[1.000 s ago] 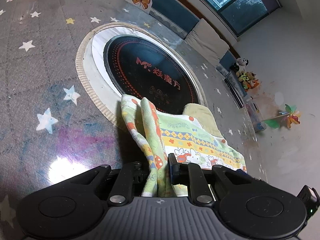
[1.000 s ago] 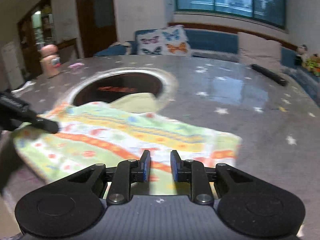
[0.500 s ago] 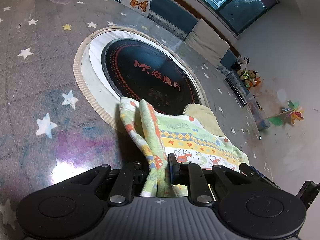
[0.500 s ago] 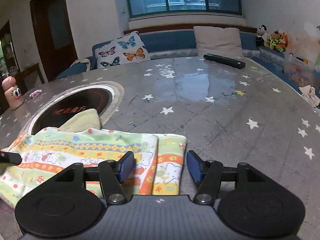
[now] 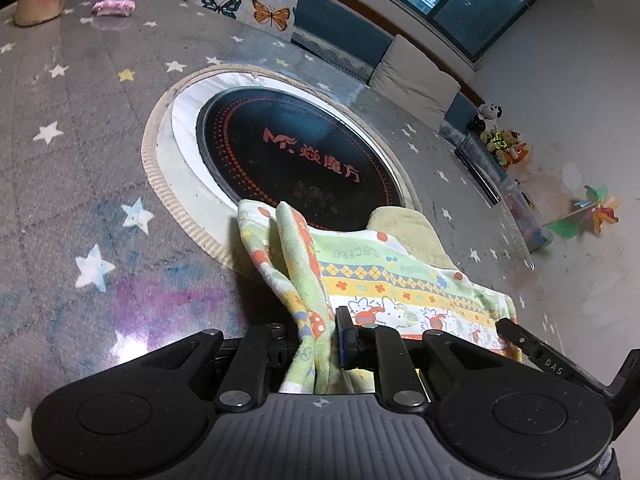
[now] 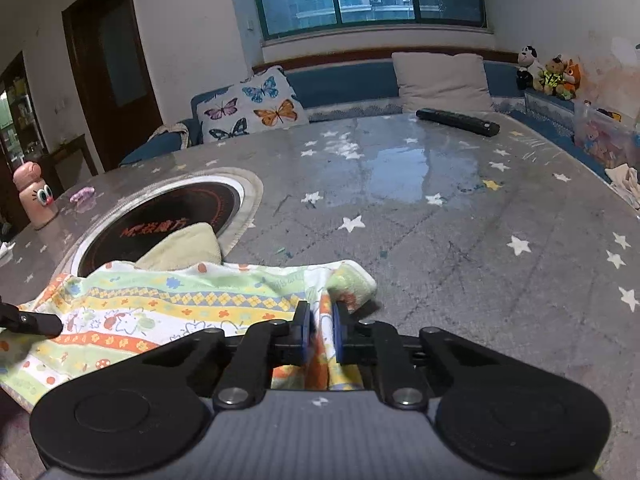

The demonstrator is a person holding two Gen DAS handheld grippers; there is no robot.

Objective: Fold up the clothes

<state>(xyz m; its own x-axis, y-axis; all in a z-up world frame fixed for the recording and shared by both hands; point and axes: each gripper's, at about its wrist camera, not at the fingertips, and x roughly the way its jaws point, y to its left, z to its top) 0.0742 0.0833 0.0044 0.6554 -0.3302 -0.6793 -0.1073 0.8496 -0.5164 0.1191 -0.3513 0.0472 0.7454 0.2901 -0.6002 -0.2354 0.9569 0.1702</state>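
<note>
A patterned green, yellow and orange cloth [image 5: 400, 280] lies on the star-printed table, stretched between my two grippers. My left gripper [image 5: 316, 336] is shut on a bunched corner of it, which stands up between the jaws. My right gripper [image 6: 320, 326] is shut on the opposite corner of the cloth [image 6: 180, 304]. The right gripper's tip shows at the cloth's far edge in the left wrist view [image 5: 520, 338]. The left gripper's tip shows at the left edge of the right wrist view [image 6: 32, 322]. A pale yellow cloth [image 6: 184, 244] lies under the patterned one.
A round black induction hob [image 5: 296, 156] with a pale rim is set in the table just beyond the cloth. A pink figure bottle [image 6: 34, 196], a small pink item [image 6: 82, 194] and a black remote [image 6: 458, 122] lie farther off. Sofa cushions line the far edge.
My right gripper swung to the cloth's right corner, opened half a second ago, and has now shut on that corner, bunching it. My left gripper has kept its hold and hardly moved.
</note>
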